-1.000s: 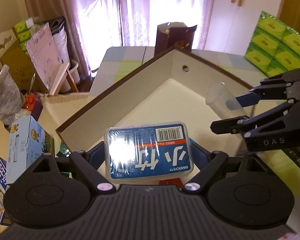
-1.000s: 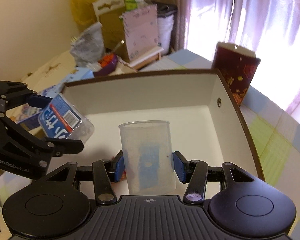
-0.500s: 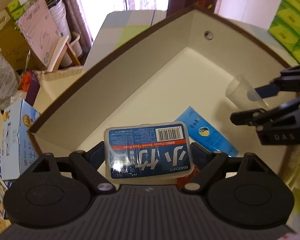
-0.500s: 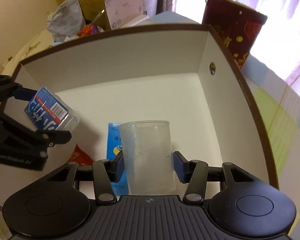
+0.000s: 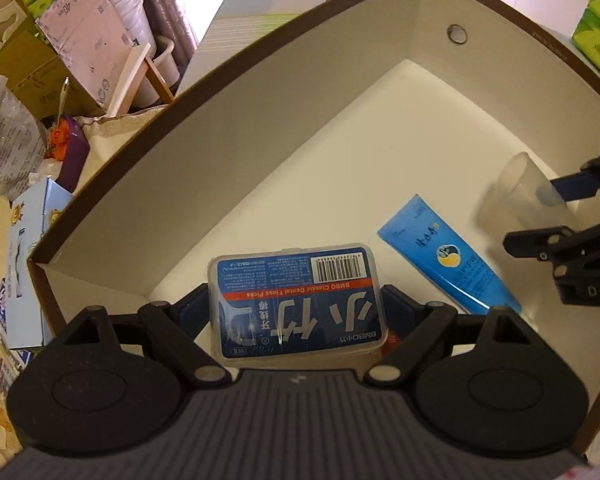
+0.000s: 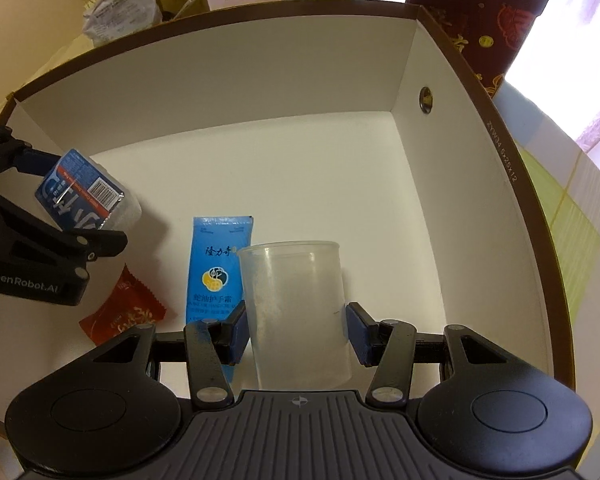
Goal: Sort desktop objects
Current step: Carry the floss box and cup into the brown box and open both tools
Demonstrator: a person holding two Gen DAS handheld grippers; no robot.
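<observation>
Box (image 6: 260, 92) walls are enclosing a blue tube (image 6: 216, 276) and red sachet (image 6: 124, 312) lying near its front edge. Left gripper (image 5: 296, 300) is clamping the floss-pick case (image 5: 296, 300) above the floor; right gripper (image 6: 296, 332) is pinching the translucent cup (image 6: 296, 312) inside.

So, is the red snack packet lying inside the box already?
Yes, the red snack packet lies on the floor of the box, beside the blue tube.

The floss-pick case (image 5: 298, 300) read "BMBO Classic Dental Floss Picks", the left gripper (image 6: 88, 216) body "GenRobot.AI", the right gripper (image 5: 540, 216) body "DAS", and the box (image 6: 504, 160) rim "ZYW34.5X25X12".
</observation>
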